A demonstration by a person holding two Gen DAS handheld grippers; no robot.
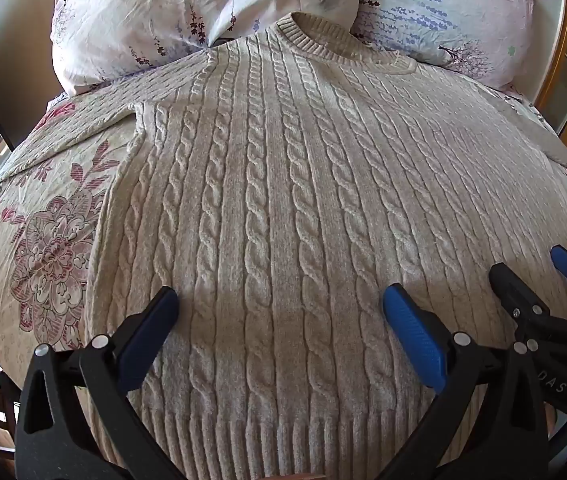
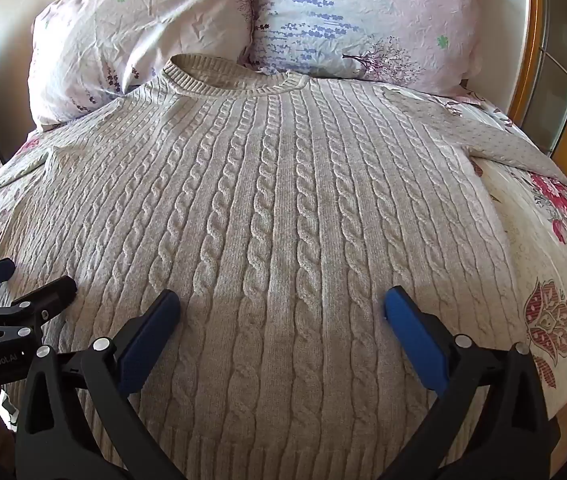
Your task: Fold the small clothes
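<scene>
A cream cable-knit sweater point(image 1: 283, 184) lies flat and face up on the bed, collar at the far end by the pillows, ribbed hem nearest me; it also fills the right wrist view point(image 2: 283, 208). Its sleeves spread out to both sides. My left gripper point(image 1: 281, 304) is open and empty above the lower left of the sweater. My right gripper point(image 2: 283, 304) is open and empty above the lower right. The right gripper shows at the right edge of the left wrist view point(image 1: 539, 276). The left gripper shows at the left edge of the right wrist view point(image 2: 19, 280).
A floral bedspread point(image 1: 51, 240) covers the bed point(image 2: 547, 280). Two floral pillows point(image 1: 187, 12) point(image 2: 363, 20) lie at the head, touching the collar. A wooden frame with glass panes point(image 2: 555, 60) stands at the far right.
</scene>
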